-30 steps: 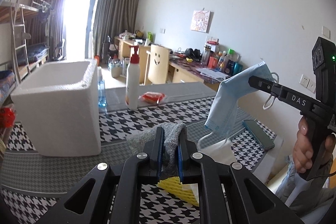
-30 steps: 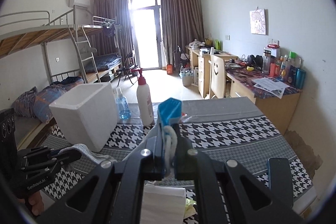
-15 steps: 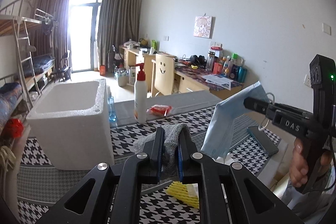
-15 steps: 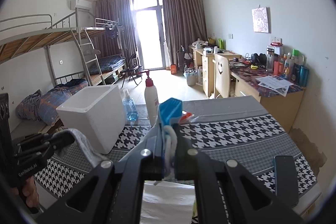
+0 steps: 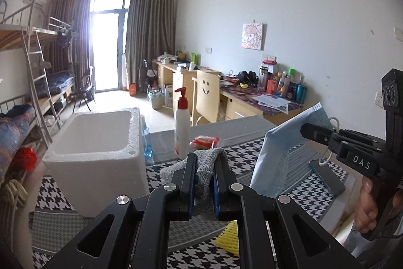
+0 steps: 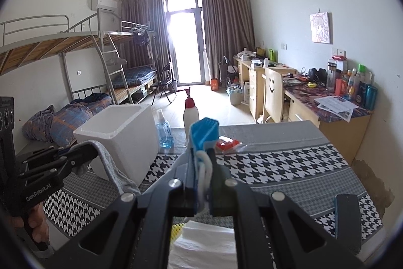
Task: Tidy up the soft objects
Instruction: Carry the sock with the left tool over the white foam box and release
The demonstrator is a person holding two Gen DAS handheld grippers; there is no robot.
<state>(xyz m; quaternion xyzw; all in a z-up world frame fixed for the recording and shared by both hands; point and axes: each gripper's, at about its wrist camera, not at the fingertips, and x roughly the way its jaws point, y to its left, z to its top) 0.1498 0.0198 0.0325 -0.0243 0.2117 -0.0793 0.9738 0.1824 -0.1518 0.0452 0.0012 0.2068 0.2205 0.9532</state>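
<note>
White foam box (image 5: pixel 100 140) sits open at the left of the counter (image 5: pixel 252 122). Left claw (image 5: pixel 204 180) is clamped on a grey cloth (image 5: pixel 204 168), held up off the counter just right of the box. Right claw (image 6: pixel 201 178) pinches a blue face mask (image 5: pixel 284 150), also aloft. Carrying step, I'd say; next, swing each left over the box and release.

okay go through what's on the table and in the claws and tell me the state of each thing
left claw: shut on the grey cloth
grey cloth: held, hanging
right claw: shut on the blue face mask
blue face mask: held, hanging
white foam box: open-topped
pump bottle: upright
</note>
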